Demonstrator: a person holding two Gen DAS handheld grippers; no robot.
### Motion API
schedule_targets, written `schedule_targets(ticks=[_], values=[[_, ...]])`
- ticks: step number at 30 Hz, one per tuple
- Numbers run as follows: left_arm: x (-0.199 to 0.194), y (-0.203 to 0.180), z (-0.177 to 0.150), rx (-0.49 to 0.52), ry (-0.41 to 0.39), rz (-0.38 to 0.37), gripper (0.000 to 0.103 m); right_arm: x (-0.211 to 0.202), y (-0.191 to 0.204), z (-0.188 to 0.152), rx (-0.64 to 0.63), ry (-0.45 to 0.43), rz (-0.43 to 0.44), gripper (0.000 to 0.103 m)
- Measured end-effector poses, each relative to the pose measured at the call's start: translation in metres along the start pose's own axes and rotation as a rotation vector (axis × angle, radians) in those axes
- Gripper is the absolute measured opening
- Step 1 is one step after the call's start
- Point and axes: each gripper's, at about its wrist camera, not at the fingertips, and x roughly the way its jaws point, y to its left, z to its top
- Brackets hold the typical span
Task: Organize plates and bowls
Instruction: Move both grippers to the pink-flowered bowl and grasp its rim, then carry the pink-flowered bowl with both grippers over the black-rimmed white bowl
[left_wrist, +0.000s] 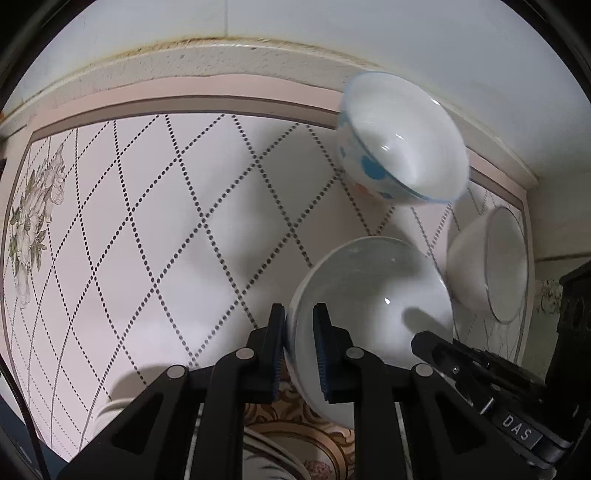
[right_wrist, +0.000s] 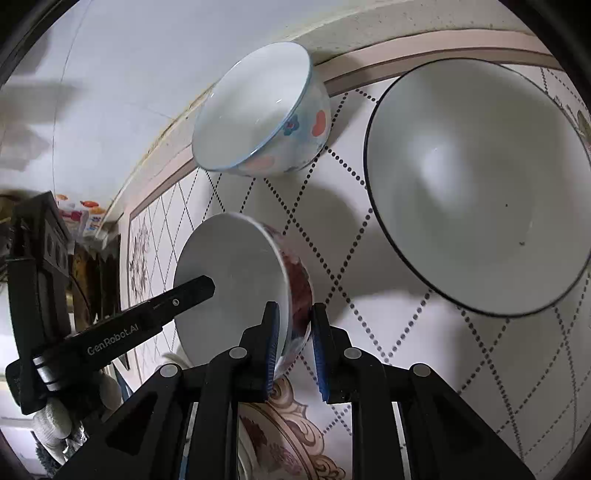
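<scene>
In the left wrist view, the left tongs (left_wrist: 299, 347) are clamped on the rim of the white bowl (left_wrist: 373, 314) at lower centre, on the diamond-patterned worktop (left_wrist: 166, 229), with a blue-flowered bowl (left_wrist: 402, 144) upper right. In the right wrist view, the right tongs (right_wrist: 293, 350) pinch that bowl's opposite wall at lower centre. A big dark-rimmed bowl (right_wrist: 476, 184) sits at far right.

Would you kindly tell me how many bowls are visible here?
3: the held bowl, pinched by the left claw and the right claw; the flowered bowl by the wall; the dark-rimmed bowl beside it. Others may be hidden.
</scene>
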Motion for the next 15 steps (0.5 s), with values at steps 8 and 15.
schedule_targets(ticks=[8,15], values=[[-0.027,-0.017,-0.031,0.047,-0.037,-0.035,0.013,-0.031,-0.003,-0.033,-0.042,-0.024,-0.020,0.019],[-0.041,-0.045,-0.066,0.110,-0.051,-0.078,0.013,-0.072,-0.015,-0.073,-0.061,-0.050,-0.032,0.019]])
